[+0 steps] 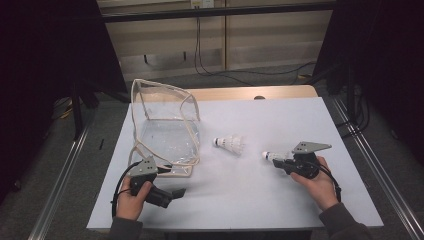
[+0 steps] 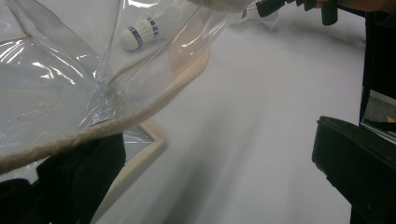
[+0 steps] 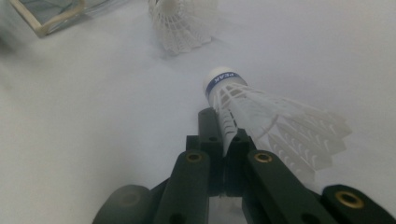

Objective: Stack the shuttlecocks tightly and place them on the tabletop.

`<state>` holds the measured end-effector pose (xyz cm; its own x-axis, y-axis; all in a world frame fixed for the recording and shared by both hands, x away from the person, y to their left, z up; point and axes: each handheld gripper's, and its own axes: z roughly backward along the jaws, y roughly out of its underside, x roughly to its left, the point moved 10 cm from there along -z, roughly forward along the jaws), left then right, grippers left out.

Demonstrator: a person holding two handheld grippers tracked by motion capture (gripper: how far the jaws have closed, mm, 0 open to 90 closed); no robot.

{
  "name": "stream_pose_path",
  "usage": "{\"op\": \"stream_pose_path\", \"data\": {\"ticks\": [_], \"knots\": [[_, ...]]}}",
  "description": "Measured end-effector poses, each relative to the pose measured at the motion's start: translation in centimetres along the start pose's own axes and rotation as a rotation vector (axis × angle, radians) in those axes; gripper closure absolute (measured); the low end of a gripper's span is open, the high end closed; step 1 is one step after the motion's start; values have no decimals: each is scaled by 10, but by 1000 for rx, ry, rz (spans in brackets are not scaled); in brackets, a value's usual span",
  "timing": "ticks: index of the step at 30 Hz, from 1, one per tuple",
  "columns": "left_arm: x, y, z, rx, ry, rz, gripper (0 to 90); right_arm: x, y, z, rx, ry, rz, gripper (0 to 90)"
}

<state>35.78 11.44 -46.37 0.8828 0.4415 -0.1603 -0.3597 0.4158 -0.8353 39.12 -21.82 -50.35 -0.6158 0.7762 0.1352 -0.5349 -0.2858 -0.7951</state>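
A clear plastic bag (image 1: 165, 131) with cream trim stands open on the left of the white table (image 1: 250, 200). One white shuttlecock (image 1: 230, 143) with a blue band lies loose near the table's middle. My right gripper (image 1: 280, 162) is shut on the feather skirt of a second shuttlecock (image 1: 269, 155), cork pointing left; in the right gripper view the jaws (image 3: 224, 135) pinch the skirt's edge of this shuttlecock (image 3: 280, 121). My left gripper (image 1: 175, 192) lies low by the bag's front corner, its jaws (image 2: 219, 177) wide apart, the bag's trim (image 2: 140, 116) passing in front of one jaw.
Dark floor and metal rails flank the table, with cables behind it. A wooden board edge (image 1: 240, 93) shows at the table's far side. The loose shuttlecock (image 2: 140, 32) shows through the bag's film in the left gripper view.
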Motion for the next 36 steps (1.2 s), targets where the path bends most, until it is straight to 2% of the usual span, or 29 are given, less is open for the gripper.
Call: {"op": "stream_pose_path", "data": {"ticks": [9,36], "knots": [[0,0,0,2,-1,0,28,3,-9,-3,-22,-6,-1,896],[0,1,-1,7,-3,-3,28,7,-26,-16,-36,-22,20,896]]}}
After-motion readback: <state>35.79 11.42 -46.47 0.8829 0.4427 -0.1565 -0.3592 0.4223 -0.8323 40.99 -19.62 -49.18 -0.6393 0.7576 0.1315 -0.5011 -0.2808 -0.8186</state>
